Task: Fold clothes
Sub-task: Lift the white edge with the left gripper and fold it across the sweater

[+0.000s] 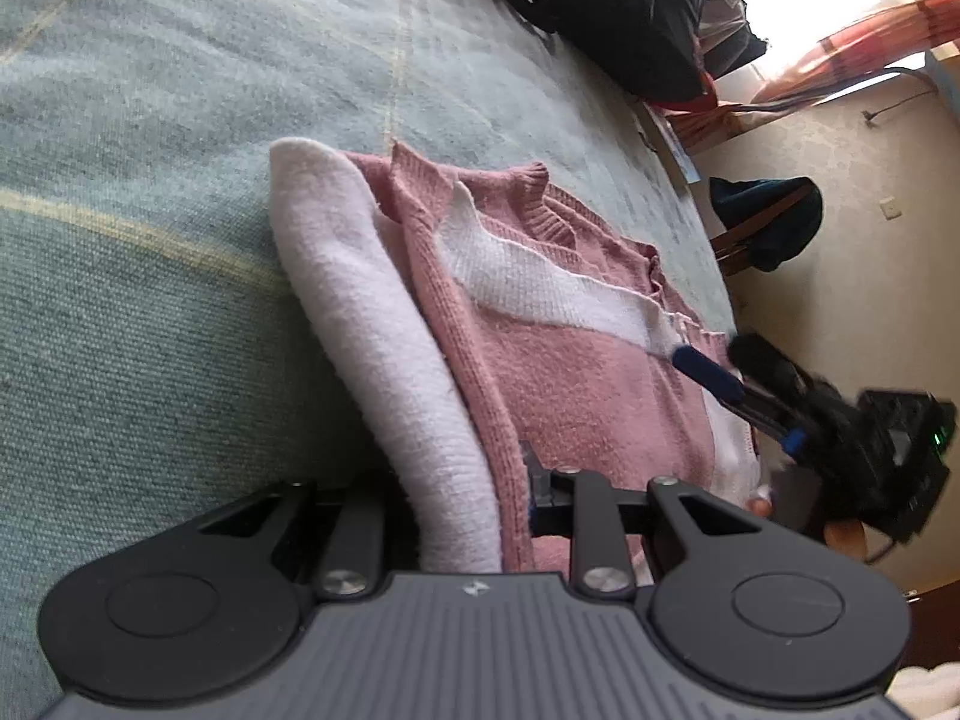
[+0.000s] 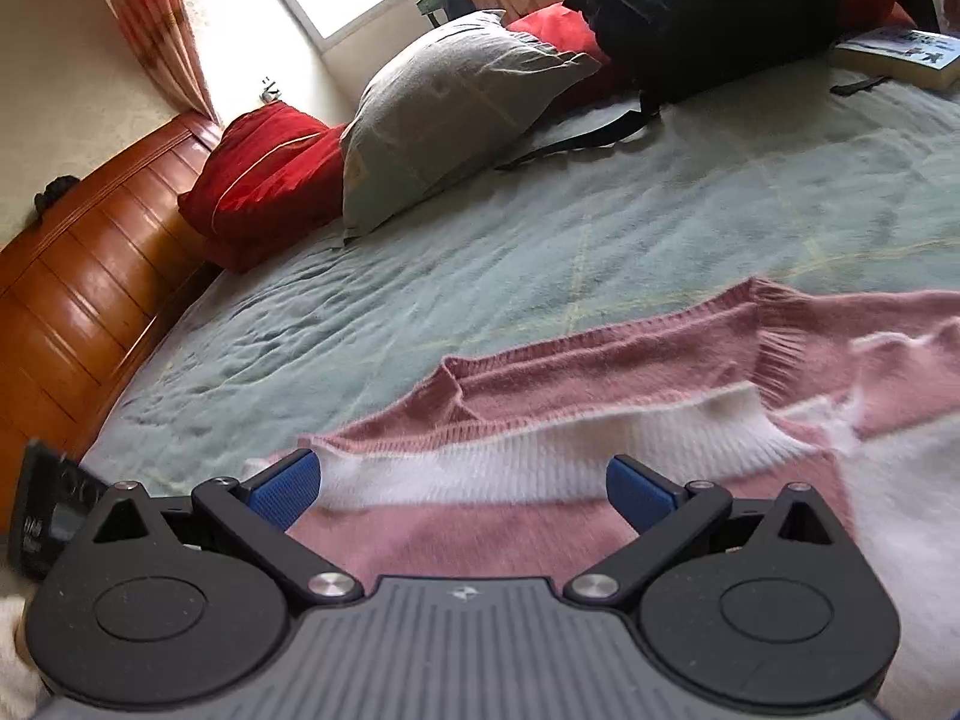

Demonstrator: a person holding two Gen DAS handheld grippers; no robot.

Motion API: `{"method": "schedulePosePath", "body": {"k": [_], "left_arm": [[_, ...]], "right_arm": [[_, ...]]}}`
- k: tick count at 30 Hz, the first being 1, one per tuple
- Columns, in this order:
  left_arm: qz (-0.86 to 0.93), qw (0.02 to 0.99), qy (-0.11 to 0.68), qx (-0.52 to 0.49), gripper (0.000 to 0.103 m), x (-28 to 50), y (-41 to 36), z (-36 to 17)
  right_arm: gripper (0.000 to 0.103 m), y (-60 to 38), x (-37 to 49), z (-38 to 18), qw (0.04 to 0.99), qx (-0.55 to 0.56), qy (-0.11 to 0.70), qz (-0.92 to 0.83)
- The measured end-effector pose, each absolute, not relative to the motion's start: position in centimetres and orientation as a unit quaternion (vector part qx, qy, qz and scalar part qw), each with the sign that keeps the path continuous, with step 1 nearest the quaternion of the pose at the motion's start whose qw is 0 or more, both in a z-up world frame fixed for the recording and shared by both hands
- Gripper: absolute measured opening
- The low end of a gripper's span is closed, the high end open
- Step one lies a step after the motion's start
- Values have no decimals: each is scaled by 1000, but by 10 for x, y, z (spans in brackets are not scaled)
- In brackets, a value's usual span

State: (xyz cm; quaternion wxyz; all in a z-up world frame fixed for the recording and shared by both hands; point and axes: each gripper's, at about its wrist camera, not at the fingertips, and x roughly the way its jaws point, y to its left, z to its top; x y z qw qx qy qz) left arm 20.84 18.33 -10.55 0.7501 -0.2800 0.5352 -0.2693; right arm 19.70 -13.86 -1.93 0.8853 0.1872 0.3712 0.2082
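A pink and white knit sweater (image 1: 558, 372) lies partly folded on a pale green bedspread (image 1: 150, 180). My left gripper (image 1: 474, 498) is shut on the sweater's near edge, its fingers buried in the pink and white folds. The right gripper shows in the left wrist view (image 1: 708, 369) at the sweater's far edge with blue pads. In the right wrist view my right gripper (image 2: 462, 489) is open, its blue pads (image 2: 285, 489) spread wide over the sweater (image 2: 540, 516), straddling the white band.
A grey pillow (image 2: 456, 102), a red cushion (image 2: 270, 174), a black backpack (image 2: 690, 12) and a book (image 2: 900, 54) lie at the far side of the bed (image 2: 420, 276). A wooden bed frame (image 2: 78, 282) runs along the left. A chair with dark clothing (image 1: 768, 222) stands beyond the bed.
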Motion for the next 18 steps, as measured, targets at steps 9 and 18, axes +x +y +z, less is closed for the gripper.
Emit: {"method": "schedulePosePath", "body": {"k": [9,18], "left_arm": [[-271,776,512,-250,20,195,166,-60],[-264,803,492,-207,20,180,132,-7]], "right_arm": [[103,-176,154,-4,894,186,345,217],[103,-213,122,4,899,210,312,227]]}}
